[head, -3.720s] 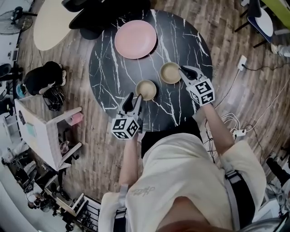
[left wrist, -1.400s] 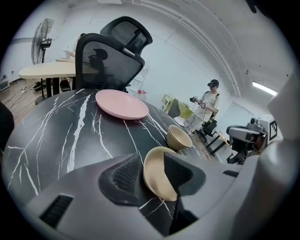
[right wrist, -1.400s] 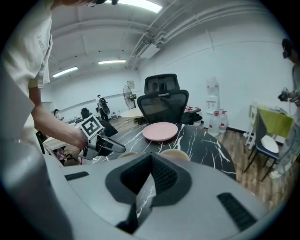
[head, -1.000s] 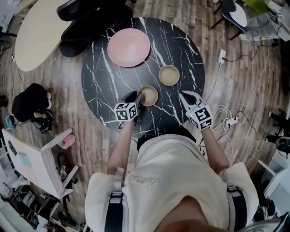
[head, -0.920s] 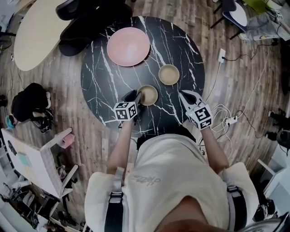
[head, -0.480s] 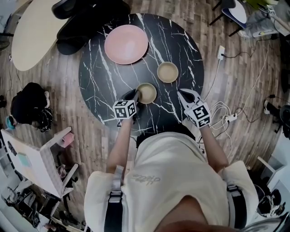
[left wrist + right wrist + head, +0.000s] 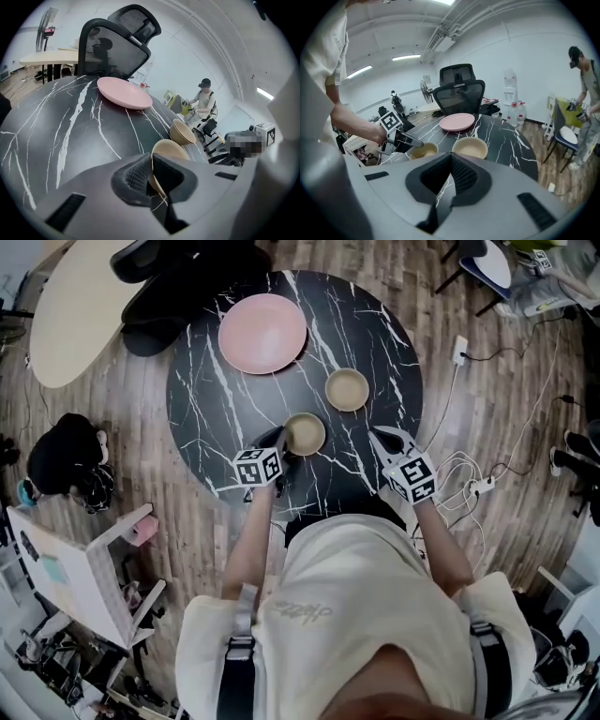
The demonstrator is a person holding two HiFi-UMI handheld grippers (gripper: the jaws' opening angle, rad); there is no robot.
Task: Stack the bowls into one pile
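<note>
Head view, left to right: left gripper (image 7: 283, 437), jaws just closed, pinches near rim of nearer bowl (image 7: 306, 433) on black marble table (image 7: 206, 418). Second bowl (image 7: 348, 389) sits apart, farther back and right, empty. Right gripper (image 7: 374, 434) hovers nearby, jaws together on nothing. Step in hand, likely: carry nearer bowl over. Do well: lift straight, keep bowl level, as thin rim pinch may let it swing; centre over second bowl, lower till nested, then release.

head: steeply down | gripper views: low, close | shared: table (image 7: 216, 390), far bowl (image 7: 347, 389)
</note>
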